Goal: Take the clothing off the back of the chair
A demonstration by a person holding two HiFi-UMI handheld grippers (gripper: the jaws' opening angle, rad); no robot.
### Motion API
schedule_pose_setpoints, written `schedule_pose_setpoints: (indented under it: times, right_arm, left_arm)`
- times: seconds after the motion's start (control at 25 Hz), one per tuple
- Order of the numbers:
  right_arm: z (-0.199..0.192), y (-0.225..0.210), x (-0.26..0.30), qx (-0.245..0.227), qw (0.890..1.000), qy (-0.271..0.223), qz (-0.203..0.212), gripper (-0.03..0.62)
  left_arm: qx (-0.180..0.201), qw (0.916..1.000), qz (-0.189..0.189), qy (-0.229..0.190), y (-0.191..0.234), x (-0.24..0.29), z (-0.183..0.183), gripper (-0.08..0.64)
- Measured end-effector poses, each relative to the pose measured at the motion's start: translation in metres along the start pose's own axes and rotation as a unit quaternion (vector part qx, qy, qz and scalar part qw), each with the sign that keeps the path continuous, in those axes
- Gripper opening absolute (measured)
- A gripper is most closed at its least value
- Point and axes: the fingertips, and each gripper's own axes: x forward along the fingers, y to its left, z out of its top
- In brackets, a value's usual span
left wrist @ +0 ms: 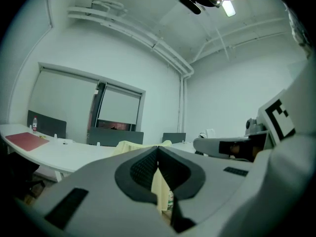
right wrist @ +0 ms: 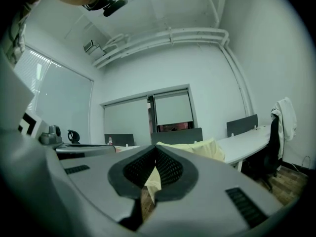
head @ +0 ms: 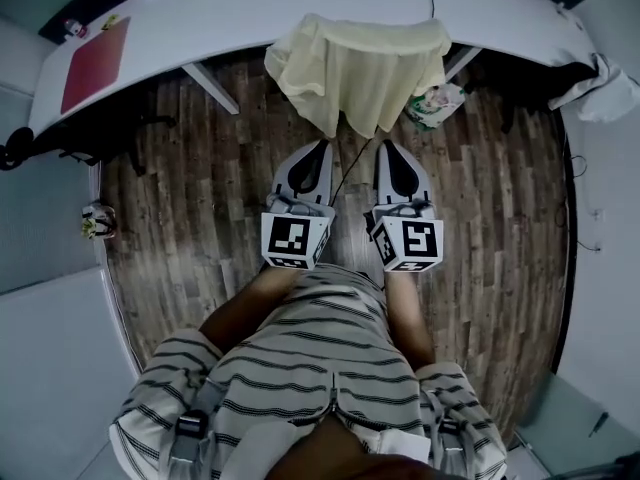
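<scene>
The desk (head: 300, 8) curves across ahead of you, with the clothing (head: 355, 68) hanging draped against its near edge. Your left gripper (head: 324, 145) and right gripper (head: 384, 145) sit side by side with tips seemingly just short of its hem. Both have jaws pressed together on nothing.

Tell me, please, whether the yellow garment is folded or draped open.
Draped open: the yellow garment hangs spread over something at the desk edge, its corners dangling above the floor; what bears it is hidden.
</scene>
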Motion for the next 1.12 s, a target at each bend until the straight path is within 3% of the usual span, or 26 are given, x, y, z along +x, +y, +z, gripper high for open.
schedule_pose_setpoints:
  times: [0.32, 0.6, 0.76, 1.12]
  right_arm:
    - [0.005, -0.007, 0.064, 0.002, 1.000, 0.005, -0.028, 0.018]
    - [0.014, -0.023, 0.089, -0.009, 0.999, 0.003, -0.035, 0.018]
    - [0.009, -0.047, 0.094, -0.012, 1.000, 0.013, -0.024, 0.018]
    - [0.010, -0.097, 0.113, -0.005, 0.999, 0.030, 0.021, 0.018]
  left_arm:
    - [-0.004, 0.9994, -0.031, 0.013, 0.050, 0.052, 0.003, 0.021]
    - [-0.019, 0.9991, -0.033, 0.020, 0.060, 0.080, -0.002, 0.021]
    - [-0.033, 0.9989, -0.018, 0.027, 0.050, 0.096, -0.008, 0.021]
    - [-0.017, 0.9984, 0.038, 0.039, 0.033, 0.133, -0.017, 0.023]
